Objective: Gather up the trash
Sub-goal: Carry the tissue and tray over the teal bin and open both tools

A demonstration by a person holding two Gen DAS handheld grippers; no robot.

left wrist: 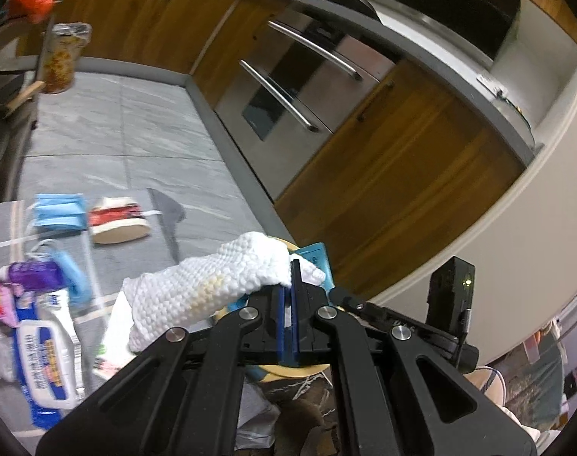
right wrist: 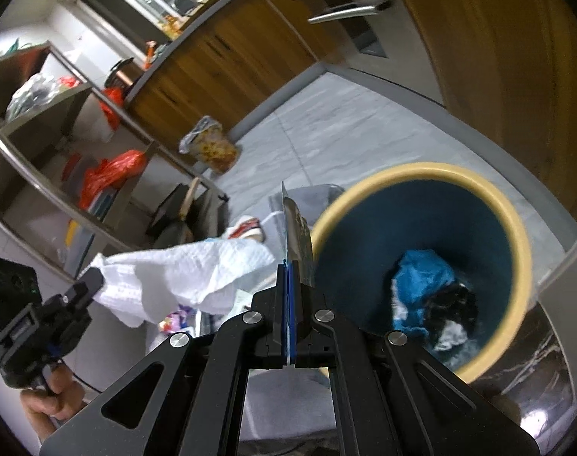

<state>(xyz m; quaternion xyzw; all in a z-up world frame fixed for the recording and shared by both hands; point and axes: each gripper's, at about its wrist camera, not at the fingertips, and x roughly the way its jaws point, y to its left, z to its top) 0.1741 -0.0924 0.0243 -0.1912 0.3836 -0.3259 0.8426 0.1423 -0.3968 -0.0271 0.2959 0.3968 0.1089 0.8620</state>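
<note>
A: What has the left gripper [left wrist: 291, 266] got?

B: A crumpled white paper towel [left wrist: 197, 292], quilted, with a faint yellow stain. Its jaws are pressed together on one end of it.

A: How does it lie?

B: In the left wrist view its long axis runs from the jaws out toward 8 o'clock, the free end drooping.

A: And the right gripper [right wrist: 293, 266]?

B: Clamped tight on a thin, flat wrapper [right wrist: 296, 228], silvery with a blue edge, standing on edge and pointing to 12 o'clock.

A: Where is the bin?

B: The trash bin [right wrist: 516, 228], cream rim, dark teal inside, sits at 3 o'clock of the right jaws, just beside the wrapper. Blue, black and white scraps lie at its bottom.

A: Anything else about?

B: On the grey tiled floor [left wrist: 109, 125], at 9 o'clock in the left view: a blue face mask [left wrist: 58, 212], a red and white cup [left wrist: 119, 220] on its side, and a white and blue packet [left wrist: 45, 361].
</note>
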